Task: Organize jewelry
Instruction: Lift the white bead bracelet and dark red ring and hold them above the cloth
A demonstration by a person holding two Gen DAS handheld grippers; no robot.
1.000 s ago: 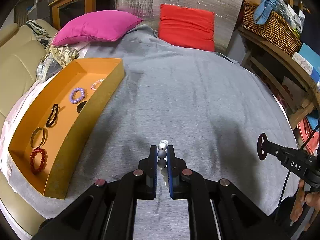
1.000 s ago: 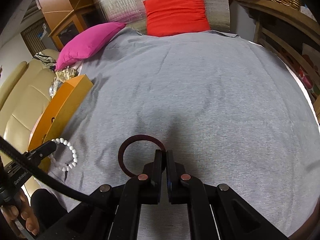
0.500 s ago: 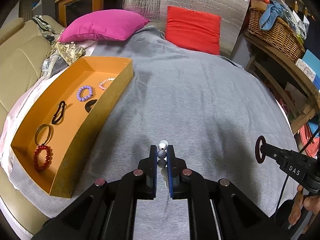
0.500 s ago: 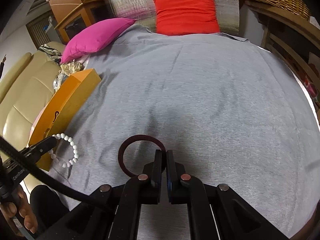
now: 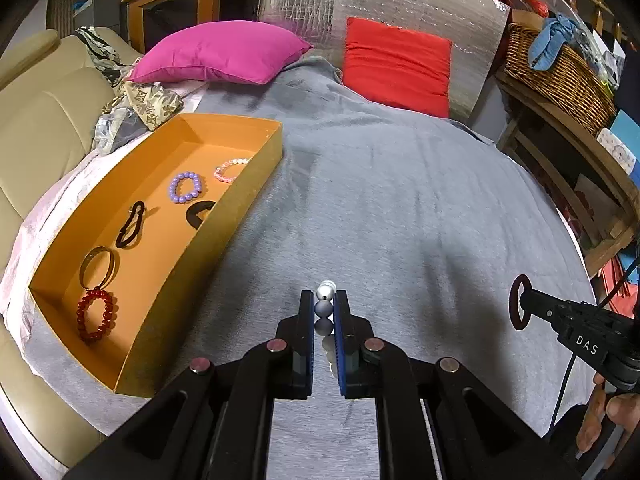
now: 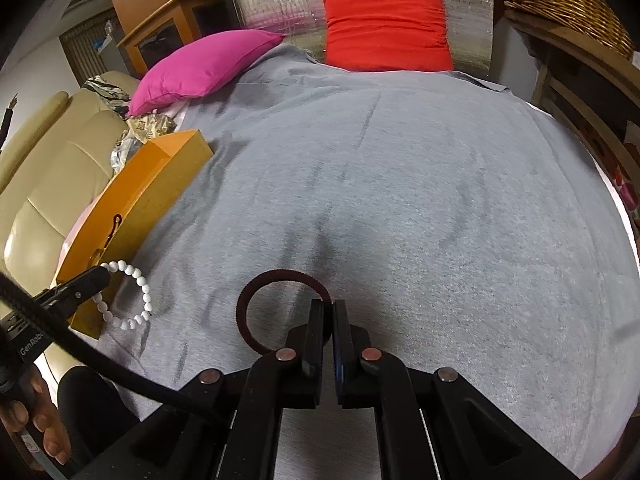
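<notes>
The left gripper (image 5: 324, 308) has its jaws clenched on a white bead bracelet (image 6: 128, 300), its beads stacked between the blue-lined fingers and its loop hanging free above the grey blanket (image 5: 400, 208). In the left wrist view the gripper sits at 6 o'clock and the orange tray (image 5: 224, 240) lies at 9 o'clock, resting on the blanket. Inside the tray lie a red bead bracelet (image 5: 95, 315) nearest the camera, a gold bangle (image 5: 97, 267) just beyond it, a black clip (image 5: 130, 224), a purple bead bracelet (image 5: 185, 188) and a pink bead bracelet (image 5: 230, 170) toward the far end.

The right gripper (image 6: 328, 312) has its jaws clenched on a dark maroon ring (image 6: 276, 308), which sticks out toward 10 o'clock above the blanket. A magenta pillow (image 5: 220, 52) and a red cushion (image 5: 396, 64) rest at the far end of the bed.
</notes>
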